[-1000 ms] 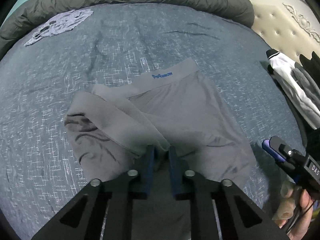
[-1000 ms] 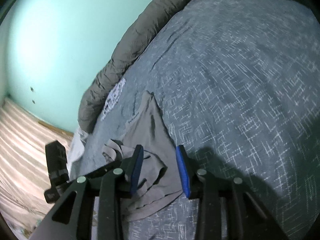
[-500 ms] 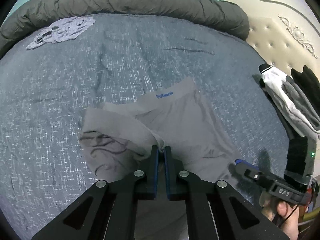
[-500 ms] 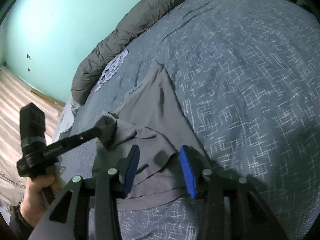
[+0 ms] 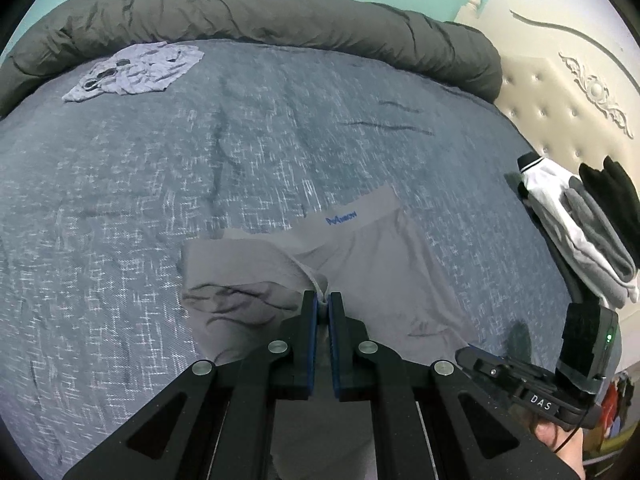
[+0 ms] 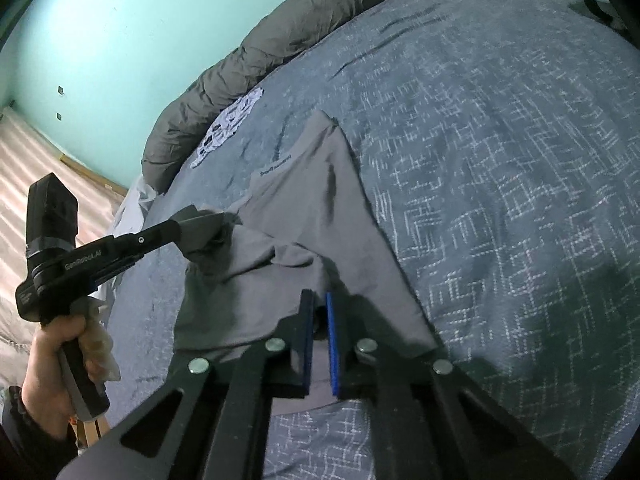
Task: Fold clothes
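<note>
Both tools have closed since earlier: left tool pinches grey boxer briefs' leg, half folded across; right tool grips their hem on the bed.

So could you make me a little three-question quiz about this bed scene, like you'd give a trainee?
1. True or false: the left tool is shut on a fold of the grey shorts.
2. Multiple choice: where does the stack of folded clothes lie? A) at the bed's edge by the cream headboard; B) on the floor; C) on the rolled dark duvet.
3. Fill in: the lettering on the shorts' waistband is coloured ____.

Key: 1 true; 2 A; 3 blue.
</note>
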`<state>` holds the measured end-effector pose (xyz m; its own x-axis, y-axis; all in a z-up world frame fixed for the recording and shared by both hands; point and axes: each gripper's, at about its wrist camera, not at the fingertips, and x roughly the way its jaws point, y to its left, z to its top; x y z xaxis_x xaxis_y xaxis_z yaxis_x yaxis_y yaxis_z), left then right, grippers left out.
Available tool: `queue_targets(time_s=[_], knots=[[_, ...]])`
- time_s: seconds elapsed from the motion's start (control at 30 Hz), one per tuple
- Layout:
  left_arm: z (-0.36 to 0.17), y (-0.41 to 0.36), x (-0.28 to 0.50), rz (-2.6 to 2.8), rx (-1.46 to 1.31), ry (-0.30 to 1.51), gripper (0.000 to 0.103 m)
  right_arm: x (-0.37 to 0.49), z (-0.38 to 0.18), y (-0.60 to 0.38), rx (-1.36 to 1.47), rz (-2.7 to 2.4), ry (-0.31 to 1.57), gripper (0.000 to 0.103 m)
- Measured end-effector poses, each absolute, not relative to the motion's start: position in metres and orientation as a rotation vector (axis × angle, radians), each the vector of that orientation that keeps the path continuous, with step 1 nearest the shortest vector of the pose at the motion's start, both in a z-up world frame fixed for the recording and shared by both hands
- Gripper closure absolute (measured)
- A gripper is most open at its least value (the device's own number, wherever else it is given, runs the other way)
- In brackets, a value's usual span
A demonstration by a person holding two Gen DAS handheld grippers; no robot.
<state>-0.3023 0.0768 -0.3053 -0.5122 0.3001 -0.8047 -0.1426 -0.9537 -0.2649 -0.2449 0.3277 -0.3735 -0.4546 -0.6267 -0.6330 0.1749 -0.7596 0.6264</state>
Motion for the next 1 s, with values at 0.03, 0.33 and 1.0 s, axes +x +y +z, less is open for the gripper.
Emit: queue_targets(time_s=[0.03, 0.33, 1.0], knots=[[-0.304, 0.076, -0.302, 2.522, -1.385, -0.240, 0.098, -0.244, -0.373, 0.329, 1.252, -2.230, -0.671, 0.099], [-0.279, 0.083, -0.327, 2.519, -1.354, -0.270, 0.098, -0.229, -0.357, 0.347, 1.182, -2.258, -0.731, 0.101], [-0.270, 0.103, -0.360, 2.468, -1.374, -0.253, 0.098, -0.248, -0.359, 0.330, 1.223, -2.294, -0.588, 0.073]])
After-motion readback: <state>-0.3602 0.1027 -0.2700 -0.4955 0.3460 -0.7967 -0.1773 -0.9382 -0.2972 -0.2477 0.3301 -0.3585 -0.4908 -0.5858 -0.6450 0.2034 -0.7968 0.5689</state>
